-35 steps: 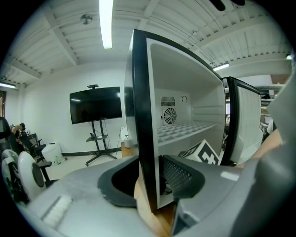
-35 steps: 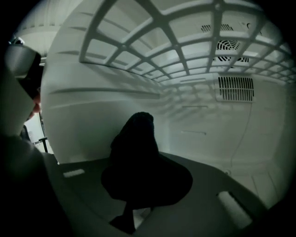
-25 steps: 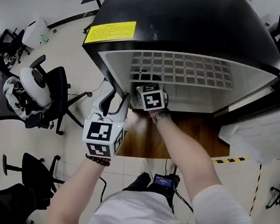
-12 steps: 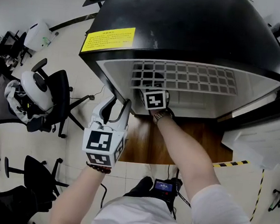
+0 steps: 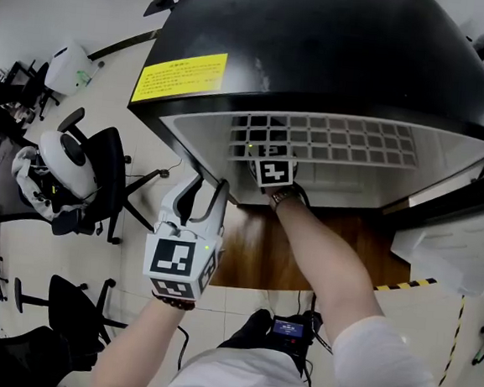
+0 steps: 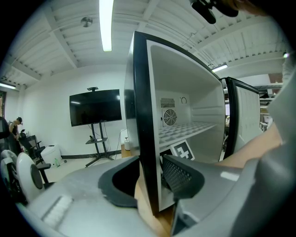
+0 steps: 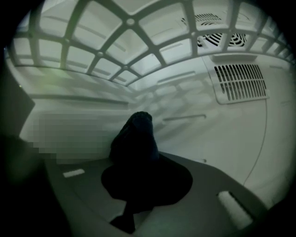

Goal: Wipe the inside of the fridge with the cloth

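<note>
The black fridge [image 5: 338, 54] stands open, its white inside [image 5: 354, 169] crossed by a white grid shelf [image 5: 331, 137]. My right gripper reaches in below that shelf; from the head only its marker cube [image 5: 275, 172] shows. In the right gripper view the right gripper [image 7: 143, 178] is shut on a dark blue cloth [image 7: 134, 139], which bulges forward against the white inner wall [image 7: 194, 134]. My left gripper [image 5: 207, 192] straddles the front edge of the fridge's left side wall [image 6: 147, 139], its pads [image 6: 178, 173] closed on it.
The fridge door [image 6: 240, 120] hangs open at the right. A fan grille [image 7: 240, 83] sits on the back wall. The fridge rests on a wooden platform [image 5: 262, 249]. Office chairs [image 5: 84, 166] stand at the left, and a TV on a stand [image 6: 95, 107] beyond.
My right gripper has slid with the cloth a little deeper and rightwards under the shelf. The left gripper has stayed on the side wall.
</note>
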Demonstrator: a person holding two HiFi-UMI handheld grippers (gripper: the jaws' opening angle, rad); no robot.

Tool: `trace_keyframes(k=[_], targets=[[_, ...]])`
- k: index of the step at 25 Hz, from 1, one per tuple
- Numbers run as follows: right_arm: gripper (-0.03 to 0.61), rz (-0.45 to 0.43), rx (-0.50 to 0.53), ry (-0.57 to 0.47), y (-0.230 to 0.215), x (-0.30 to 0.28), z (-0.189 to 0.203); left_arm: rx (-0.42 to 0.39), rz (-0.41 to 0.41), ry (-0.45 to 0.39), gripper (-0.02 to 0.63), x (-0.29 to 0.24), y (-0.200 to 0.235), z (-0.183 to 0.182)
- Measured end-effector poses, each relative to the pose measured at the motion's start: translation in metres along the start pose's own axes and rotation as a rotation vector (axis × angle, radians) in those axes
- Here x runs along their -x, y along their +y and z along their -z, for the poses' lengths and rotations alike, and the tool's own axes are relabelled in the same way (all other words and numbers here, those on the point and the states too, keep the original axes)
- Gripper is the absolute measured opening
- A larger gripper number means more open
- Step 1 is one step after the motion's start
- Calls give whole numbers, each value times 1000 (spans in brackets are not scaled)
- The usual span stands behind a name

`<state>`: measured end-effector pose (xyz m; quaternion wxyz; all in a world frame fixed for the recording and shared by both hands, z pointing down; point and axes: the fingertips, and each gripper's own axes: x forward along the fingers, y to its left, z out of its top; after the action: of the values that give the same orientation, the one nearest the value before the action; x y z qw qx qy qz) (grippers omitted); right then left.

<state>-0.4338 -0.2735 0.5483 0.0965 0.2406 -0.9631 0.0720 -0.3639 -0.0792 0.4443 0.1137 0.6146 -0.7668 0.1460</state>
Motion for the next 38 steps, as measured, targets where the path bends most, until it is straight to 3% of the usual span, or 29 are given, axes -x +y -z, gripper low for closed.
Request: trace_keyframes(k=[6,11,30,38], targets=[[44,11,40,-97,-11,-2,-16,-4,2,-2,143,-1,0,-1],[44,13,37,-119,-15,0,-20,2,-1,-6,143,0,0,-2],[44,53,-71,-42,-57,29,-8,25,-21,-16,138,-1,1,-2],[44,135,-85,5,-89,45,4,13,-36,-24,138,0,2,-1]])
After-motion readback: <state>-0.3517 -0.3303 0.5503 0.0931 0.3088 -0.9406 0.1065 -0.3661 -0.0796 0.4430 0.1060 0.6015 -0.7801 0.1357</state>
